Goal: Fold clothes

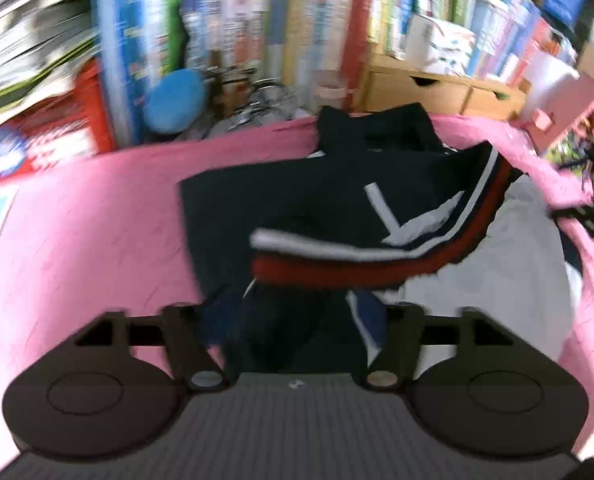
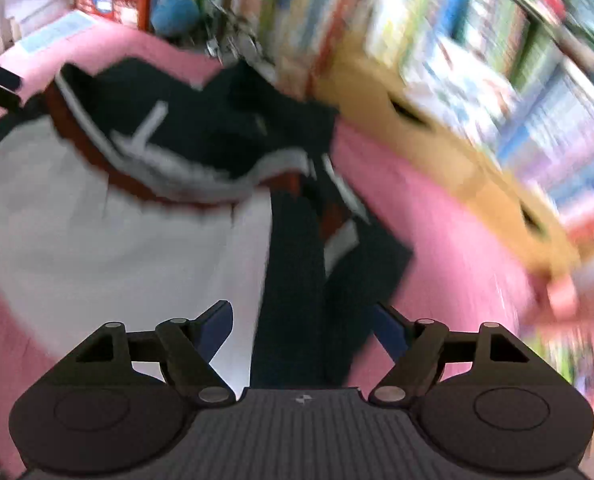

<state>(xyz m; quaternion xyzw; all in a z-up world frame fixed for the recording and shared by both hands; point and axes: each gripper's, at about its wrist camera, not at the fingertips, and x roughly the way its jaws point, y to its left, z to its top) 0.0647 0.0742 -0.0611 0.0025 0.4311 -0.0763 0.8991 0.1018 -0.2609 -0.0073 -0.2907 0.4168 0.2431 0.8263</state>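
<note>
A dark navy garment [image 1: 297, 200] with a white and red striped band [image 1: 377, 264] lies crumpled on a pink cloth-covered surface [image 1: 97, 220]. A white garment [image 1: 477, 280] lies under it to the right. My left gripper [image 1: 295, 312] is open just above the navy fabric, which runs loose between its wide-set fingers. In the right wrist view the navy garment [image 2: 217, 112] drapes over the white garment [image 2: 117, 260]. A dark fold of it runs down between the blue pads [image 2: 217, 328] of my right gripper [image 2: 303, 316], which is open. The pads do not press on the fold.
Packed bookshelves [image 1: 277, 20] stand right behind the pink surface. A wooden drawer box [image 1: 437, 88], a blue round cushion [image 1: 175, 100] and a tangle of wire items sit at the back edge. A pink box [image 1: 569, 112] stands at the right. Both views are motion-blurred.
</note>
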